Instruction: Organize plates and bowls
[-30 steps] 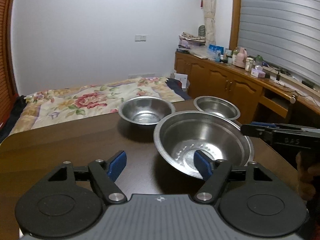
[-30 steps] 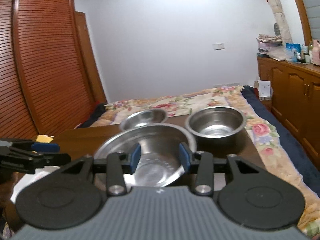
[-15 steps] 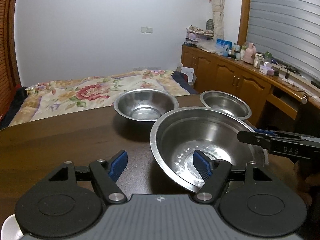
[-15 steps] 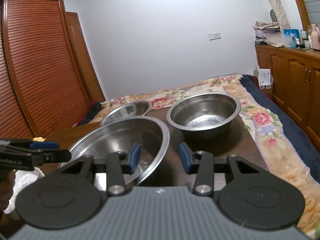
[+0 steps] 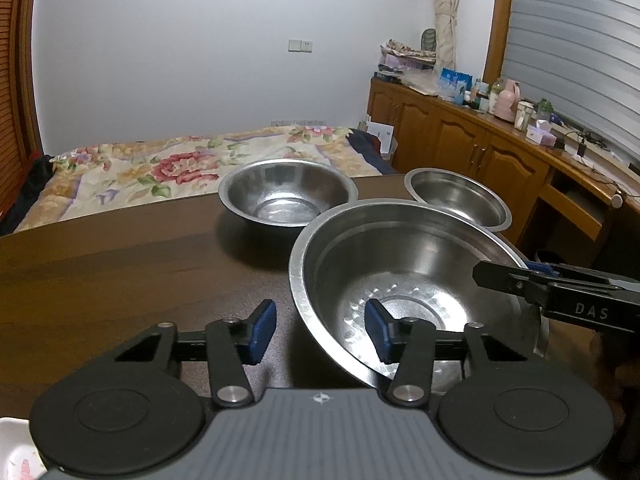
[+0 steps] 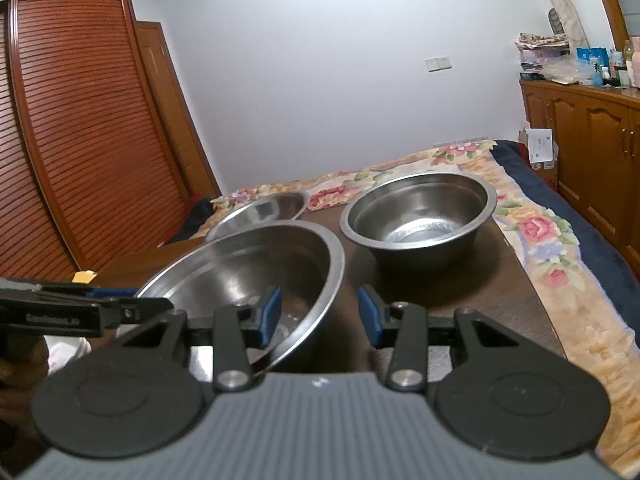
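A large steel bowl (image 5: 400,276) (image 6: 244,272) sits tipped on the dark wooden table (image 5: 120,272). My left gripper (image 5: 320,334) straddles its near left rim, one blue pad inside and one outside. Its jaws are closing, and a gap still shows between pads and rim. My right gripper (image 6: 320,316) straddles the opposite rim, open, with its pads off the metal. Each gripper shows in the other's view: the right gripper (image 5: 482,274) over the far rim, the left gripper (image 6: 162,306) at the left. Behind stand a medium steel bowl (image 5: 288,196) (image 6: 420,216) and a shallow steel bowl (image 5: 460,200) (image 6: 260,210).
A white dish (image 5: 16,452) lies at the table's near left corner. A bed with a floral cover (image 5: 160,168) runs along the table's far edge. Wooden cabinets (image 5: 480,152) line the right wall, and a louvred wardrobe (image 6: 80,140) stands at the left.
Both grippers have come in lower and closer to the large bowl, so its rim now sits between each pair of fingers. The left jaws have narrowed.
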{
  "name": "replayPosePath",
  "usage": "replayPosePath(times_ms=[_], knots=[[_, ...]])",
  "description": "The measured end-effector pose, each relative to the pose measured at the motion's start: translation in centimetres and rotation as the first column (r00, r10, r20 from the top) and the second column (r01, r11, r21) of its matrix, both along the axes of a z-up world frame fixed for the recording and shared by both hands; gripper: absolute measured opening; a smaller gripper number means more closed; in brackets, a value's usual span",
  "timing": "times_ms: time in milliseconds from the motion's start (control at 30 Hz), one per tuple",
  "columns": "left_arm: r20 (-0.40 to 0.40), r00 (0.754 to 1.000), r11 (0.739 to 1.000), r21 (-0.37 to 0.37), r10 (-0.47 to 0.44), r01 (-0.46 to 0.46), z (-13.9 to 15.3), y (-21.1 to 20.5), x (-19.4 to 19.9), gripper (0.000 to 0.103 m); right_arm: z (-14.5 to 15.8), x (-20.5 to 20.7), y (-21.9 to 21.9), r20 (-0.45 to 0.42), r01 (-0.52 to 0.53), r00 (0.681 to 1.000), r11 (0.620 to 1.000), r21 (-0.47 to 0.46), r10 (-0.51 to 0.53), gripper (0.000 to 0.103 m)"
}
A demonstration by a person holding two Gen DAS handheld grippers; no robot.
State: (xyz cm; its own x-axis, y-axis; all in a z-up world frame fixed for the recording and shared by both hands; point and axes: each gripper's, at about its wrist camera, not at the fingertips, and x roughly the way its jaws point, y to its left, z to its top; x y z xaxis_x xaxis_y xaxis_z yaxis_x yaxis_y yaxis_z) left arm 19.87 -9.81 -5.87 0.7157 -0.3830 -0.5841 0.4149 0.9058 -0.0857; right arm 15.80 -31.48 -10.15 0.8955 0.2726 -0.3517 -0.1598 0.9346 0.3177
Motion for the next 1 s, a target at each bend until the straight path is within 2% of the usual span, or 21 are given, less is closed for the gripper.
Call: replayPosePath(times_ms=[467, 533, 667, 767, 1000], knots=[[-0.015, 1.0, 1.0, -0.026, -0.01, 0.009, -0.2, 0.0, 0.2, 0.035, -0.2, 0.5, 0.0, -0.02, -0.008, 1.0, 1.0, -0.001, 0.008, 0.044], [-0.018, 1.0, 0.999, -0.029, -0.019, 0.018, -0.1, -0.1, 0.1, 0.033, -0.1, 0.6, 0.1, -0.022, -0.012, 1.0, 1.0, -0.002, 0.012, 0.04], [-0.01, 1.0, 0.999, -0.03, -0.02, 0.02, 0.1, -0.1, -0.3, 0.033, -0.1, 0.6, 0.5, -0.027, -0.029, 0.999, 1.0, -0.013, 0.029, 0.026], [-0.005, 1.0, 0.999, -0.042, -0.024, 0.024, 0.5, 0.2, -0.9, 0.033, -0.1, 0.5, 1.0, -0.03, -0.027, 0.999, 0.999, -0.034, 0.025, 0.025], [0.034, 0.999, 0.997, -0.069, -0.038, 0.041, 1.9, 1.0, -2.9, 0.033, 1.2, -0.8, 1.0, -0.011, -0.024, 1.0, 1.0, -0.01, 0.024, 0.024]])
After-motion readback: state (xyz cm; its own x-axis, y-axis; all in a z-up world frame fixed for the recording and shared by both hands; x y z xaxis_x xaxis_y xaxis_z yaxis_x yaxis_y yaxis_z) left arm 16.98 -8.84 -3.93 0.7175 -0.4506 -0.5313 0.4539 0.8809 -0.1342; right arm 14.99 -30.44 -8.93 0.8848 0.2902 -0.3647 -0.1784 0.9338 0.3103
